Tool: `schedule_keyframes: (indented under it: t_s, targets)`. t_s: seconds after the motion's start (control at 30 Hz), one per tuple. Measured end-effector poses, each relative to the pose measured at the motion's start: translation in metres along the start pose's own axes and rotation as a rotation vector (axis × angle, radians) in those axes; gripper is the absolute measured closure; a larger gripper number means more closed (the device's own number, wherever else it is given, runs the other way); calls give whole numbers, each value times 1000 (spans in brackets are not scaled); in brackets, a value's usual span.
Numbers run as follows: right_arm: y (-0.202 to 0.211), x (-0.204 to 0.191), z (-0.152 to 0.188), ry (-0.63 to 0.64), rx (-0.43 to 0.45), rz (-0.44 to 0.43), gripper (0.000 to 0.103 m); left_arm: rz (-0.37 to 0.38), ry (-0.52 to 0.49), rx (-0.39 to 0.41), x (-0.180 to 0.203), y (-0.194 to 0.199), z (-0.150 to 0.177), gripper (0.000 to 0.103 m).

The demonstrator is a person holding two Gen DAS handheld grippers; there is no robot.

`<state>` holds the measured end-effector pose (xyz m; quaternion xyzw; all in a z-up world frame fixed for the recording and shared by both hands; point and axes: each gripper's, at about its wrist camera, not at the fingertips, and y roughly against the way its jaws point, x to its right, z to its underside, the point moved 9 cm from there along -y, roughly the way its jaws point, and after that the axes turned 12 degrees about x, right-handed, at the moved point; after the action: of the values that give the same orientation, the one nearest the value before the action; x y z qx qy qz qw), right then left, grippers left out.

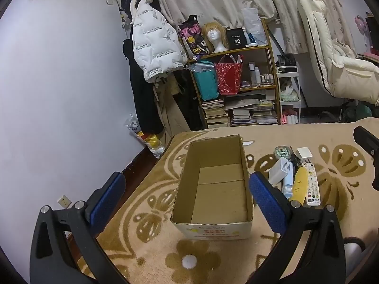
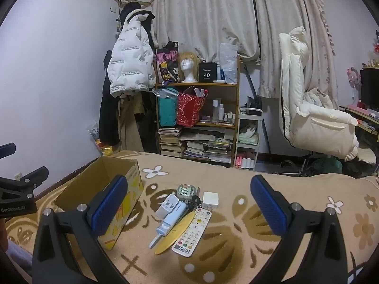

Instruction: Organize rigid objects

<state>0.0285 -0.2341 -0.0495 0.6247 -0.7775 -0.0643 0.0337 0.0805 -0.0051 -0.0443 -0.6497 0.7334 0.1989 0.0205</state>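
An empty cardboard box stands on a tan patterned blanket. Right of it lies a cluster of small objects: a white remote, a yellow flat piece, a pale blue tube, a white charger, a white square block and a small green-lidded case. My left gripper is open, straddling the box above it. My right gripper is open, hovering over the cluster.
Beyond the blanket's far edge are a wooden shelf with bags, bottles and stacked books, a white cart, hanging coats and a cream padded chair. A lavender wall runs along the left. The right gripper's body shows at the left view's right edge.
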Motion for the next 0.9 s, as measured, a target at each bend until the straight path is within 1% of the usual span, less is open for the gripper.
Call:
schedule_keyframes:
  t_s: [0.9]
  targets:
    - [1, -1, 0, 8, -1, 3, 0, 12, 5, -3, 0, -2, 1, 0]
